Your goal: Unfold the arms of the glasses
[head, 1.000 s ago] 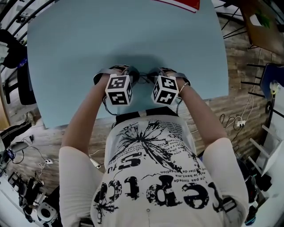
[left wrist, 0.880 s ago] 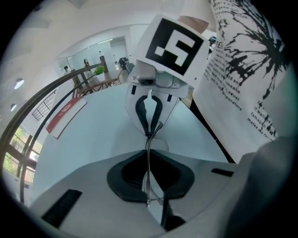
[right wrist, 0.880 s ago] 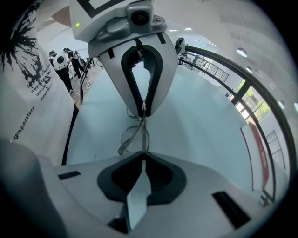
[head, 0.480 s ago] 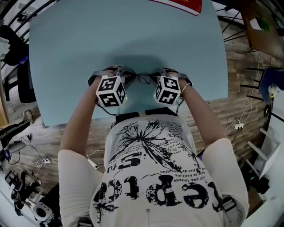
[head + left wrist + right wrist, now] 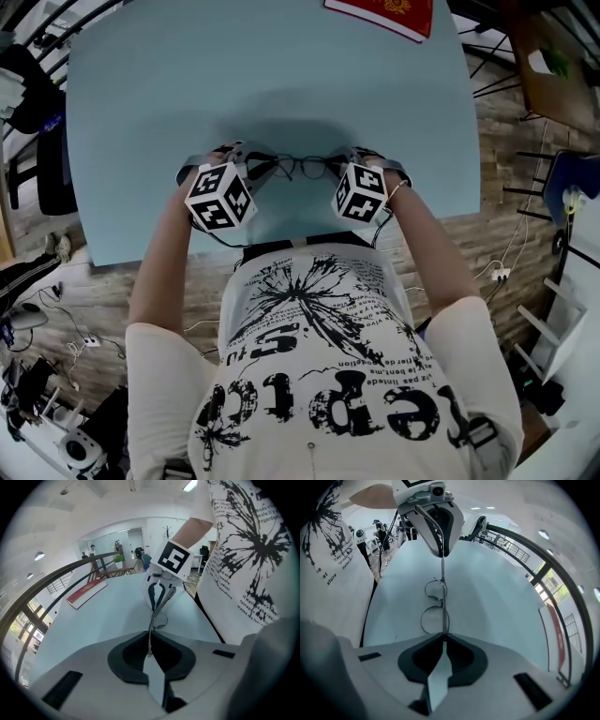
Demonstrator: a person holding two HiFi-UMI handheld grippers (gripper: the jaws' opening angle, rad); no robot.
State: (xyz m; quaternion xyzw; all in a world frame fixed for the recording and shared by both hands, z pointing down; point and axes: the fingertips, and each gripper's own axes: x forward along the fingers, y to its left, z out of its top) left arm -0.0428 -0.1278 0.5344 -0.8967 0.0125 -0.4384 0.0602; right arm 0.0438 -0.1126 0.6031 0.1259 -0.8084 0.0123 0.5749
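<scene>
Head view: the glasses [image 5: 305,167] are held over the light blue worktop [image 5: 141,103], stretched between the two grippers, with both lenses side by side in the gap.
Left gripper [image 5: 150,643]: its fingers [image 5: 105,670] are pinched shut on the thin tip of one arm. That arm runs pretty much straight away from them toward the lenses.
Right gripper [image 5: 443,637]: fingers clamped on the other end of the frame, right next to the nearer lens. The two round lenses sit one behind the other ahead of it.
Line-up: from the right gripper view, the frame and that arm make one straight line all the way to the left gripper's fingers.
Marker cubes: one on each gripper, both near the worktop's front edge, well apart from each other.
Book [image 5: 380,14]: red, flat on the far edge of the worktop, nowhere near the glasses.
Person: white shirt [image 5: 319,375] with black print, standing right at the worktop's near edge.
</scene>
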